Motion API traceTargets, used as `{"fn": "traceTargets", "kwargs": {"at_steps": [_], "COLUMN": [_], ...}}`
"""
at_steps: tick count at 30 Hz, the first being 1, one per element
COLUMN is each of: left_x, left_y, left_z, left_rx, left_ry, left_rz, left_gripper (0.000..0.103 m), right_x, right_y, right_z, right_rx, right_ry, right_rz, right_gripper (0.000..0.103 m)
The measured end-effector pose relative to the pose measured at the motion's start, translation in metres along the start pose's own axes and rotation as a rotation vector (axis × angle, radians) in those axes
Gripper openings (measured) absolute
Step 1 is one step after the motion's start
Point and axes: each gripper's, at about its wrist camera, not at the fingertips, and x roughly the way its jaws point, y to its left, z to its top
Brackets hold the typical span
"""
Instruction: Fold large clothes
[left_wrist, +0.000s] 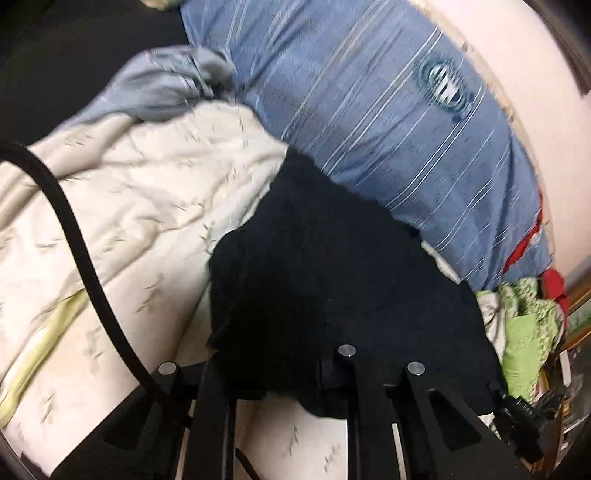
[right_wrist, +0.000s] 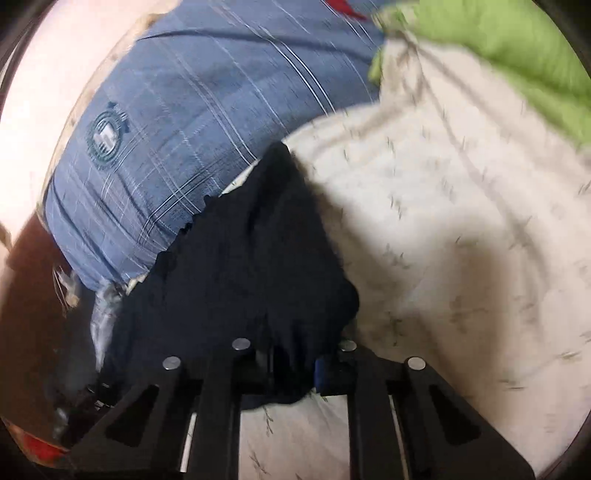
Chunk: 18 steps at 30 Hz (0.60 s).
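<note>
Both claws are pinching the dark garment: the left gripper at lower centre of its view, the right gripper likewise, cloth trailing toward the blue pillow. Keeping both corners level and taut should be giving a clean fold over the cream bedding.
</note>
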Motion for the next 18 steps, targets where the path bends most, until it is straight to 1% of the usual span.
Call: {"fn": "traceTargets", "kwargs": {"at_steps": [3, 4, 6, 7, 8, 9, 10, 11, 12, 13, 14, 15, 16, 17, 18], "left_x": [-0.024, -0.028, -0.029, -0.030, -0.031, -0.026, -0.017, -0.014, -0.016, -0.016, -0.016, -0.017, -0.020, -0.026, -0.033], "left_y": [0.010, 0.015, 0.027, 0.034, 0.042, 0.047, 0.052, 0.054, 0.054, 0.048, 0.044, 0.040, 0.036, 0.035, 0.033], "left_z": [-0.010, -0.014, -0.021, -0.026, -0.031, -0.035, -0.037, -0.038, -0.038, -0.036, -0.034, -0.032, -0.030, -0.030, -0.030], "left_rx": [0.007, 0.000, -0.020, -0.048, -0.057, -0.042, -0.033, -0.034, -0.030, 0.001, 0.022, 0.036, 0.030, 0.019, 0.010], "left_ry": [-0.006, -0.001, 0.025, 0.029, 0.034, 0.049, 0.072, 0.067, 0.056, 0.069, 0.084, 0.102, 0.104, 0.092, 0.070], "left_rz": [0.005, 0.009, 0.020, 0.021, 0.034, 0.072, 0.092, 0.077, 0.077, 0.093, 0.091, 0.083, 0.082, 0.089, 0.105], "left_gripper": [0.015, 0.015, 0.015, 0.015, 0.020, 0.033, 0.037, 0.037, 0.039, 0.041, 0.052, 0.057, 0.066, 0.075, 0.084], "right_x": [-0.014, -0.017, -0.018, -0.020, -0.020, -0.018, -0.012, -0.004, 0.008, 0.014, 0.016, 0.012, 0.005, -0.001, -0.011], "right_y": [0.001, 0.001, 0.001, -0.002, -0.007, -0.013, -0.016, -0.019, -0.024, -0.025, -0.027, -0.027, -0.024, -0.021, -0.013], "right_z": [-0.008, -0.013, -0.022, -0.028, -0.035, -0.040, -0.043, -0.047, -0.051, -0.053, -0.053, -0.052, -0.049, -0.048, -0.046], "right_rx": [-0.025, -0.033, -0.055, -0.048, -0.031, -0.026, -0.033, -0.050, -0.068, -0.071, -0.071, -0.054, -0.052, -0.062, -0.089], "right_ry": [0.024, 0.027, 0.060, 0.063, 0.082, 0.094, 0.109, 0.132, 0.144, 0.147, 0.153, 0.141, 0.126, 0.113, 0.088], "right_rz": [0.003, 0.000, -0.009, -0.018, -0.015, -0.025, -0.047, -0.077, -0.127, -0.146, -0.163, -0.175, -0.173, -0.179, -0.208], "right_gripper": [0.014, 0.014, 0.014, 0.014, 0.014, 0.014, 0.014, 0.019, 0.028, 0.037, 0.049, 0.054, 0.056, 0.056, 0.057]}}
